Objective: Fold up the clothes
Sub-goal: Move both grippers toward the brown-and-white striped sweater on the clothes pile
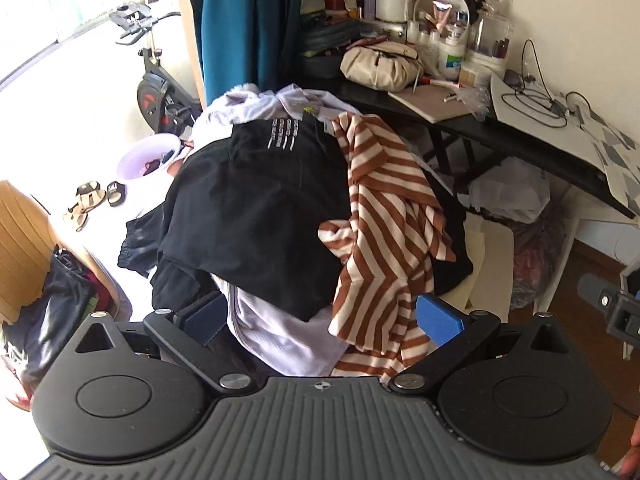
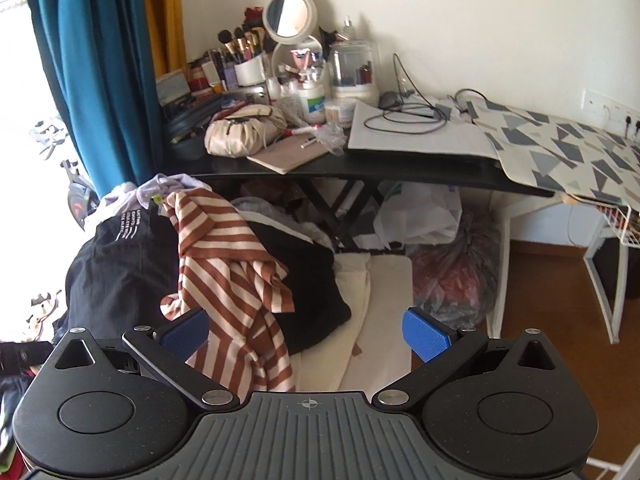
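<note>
Both claws, left claw (image 1: 320, 316) and right claw (image 2: 306, 334), gape released just above the clothes pile (image 1: 256, 208).

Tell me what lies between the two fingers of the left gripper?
In the left wrist view, the open left gripper spans the pile's near edge: a pale lilac garment and the hanging end of the brown-and-white striped shirt.

Right gripper (image 2: 306, 334) hangs with jaws spread wide, nothing between them. Just beyond, a brown-and-white striped shirt (image 2: 232, 280) drapes over a black garment (image 2: 116, 276) on the heap. Far back, the cluttered black worktop (image 2: 360, 170) carries a round mirror (image 2: 286, 14).
</note>
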Action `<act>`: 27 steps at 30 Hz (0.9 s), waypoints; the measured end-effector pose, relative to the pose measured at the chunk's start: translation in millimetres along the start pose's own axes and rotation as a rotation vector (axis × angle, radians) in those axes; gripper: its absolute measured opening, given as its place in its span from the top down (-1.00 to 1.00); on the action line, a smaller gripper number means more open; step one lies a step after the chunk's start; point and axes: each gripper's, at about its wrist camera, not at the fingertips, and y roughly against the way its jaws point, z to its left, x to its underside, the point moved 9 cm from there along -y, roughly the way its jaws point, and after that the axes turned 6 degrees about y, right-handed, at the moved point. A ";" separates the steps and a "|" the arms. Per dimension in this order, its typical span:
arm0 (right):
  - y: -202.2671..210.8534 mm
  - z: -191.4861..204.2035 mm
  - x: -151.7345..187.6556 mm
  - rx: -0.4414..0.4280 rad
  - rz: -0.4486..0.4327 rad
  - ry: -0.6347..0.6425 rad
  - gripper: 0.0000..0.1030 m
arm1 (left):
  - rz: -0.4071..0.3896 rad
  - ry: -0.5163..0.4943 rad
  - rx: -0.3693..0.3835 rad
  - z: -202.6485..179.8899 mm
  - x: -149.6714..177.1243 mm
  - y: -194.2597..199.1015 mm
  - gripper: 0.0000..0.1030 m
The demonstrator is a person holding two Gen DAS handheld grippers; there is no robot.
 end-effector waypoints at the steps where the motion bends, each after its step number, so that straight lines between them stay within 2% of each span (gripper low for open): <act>1: -1.4 -1.1 -1.8 -0.002 0.003 0.006 -0.99 | -0.008 0.002 0.004 0.5 -3.5 0.6 -0.99; 5: -5.5 -7.3 -9.6 -0.007 0.001 0.020 -0.99 | -0.052 -0.027 -0.010 -3.2 -14.9 0.2 -0.99; 11: -2.2 -20.4 -21.5 -0.009 -0.050 0.059 -0.99 | -0.051 -0.094 -0.052 -16.8 -15.6 -9.9 -0.99; 14: -5.7 -29.8 -20.9 -0.028 -0.035 0.034 -0.99 | -0.043 -0.107 -0.017 -24.5 -12.3 -14.1 -0.99; 18: -16.1 -41.3 -12.7 -0.056 0.019 -0.018 -0.99 | -0.012 -0.075 0.027 -29.1 -7.3 -21.2 -0.99; 23: -23.1 -46.2 -7.9 -0.043 0.023 -0.013 -0.99 | -0.006 -0.114 -0.003 -32.3 -4.6 -28.0 -0.99; 27: -27.9 -44.5 -6.3 -0.048 0.028 -0.002 -0.99 | 0.007 -0.108 -0.007 -32.9 -3.2 -33.8 -0.99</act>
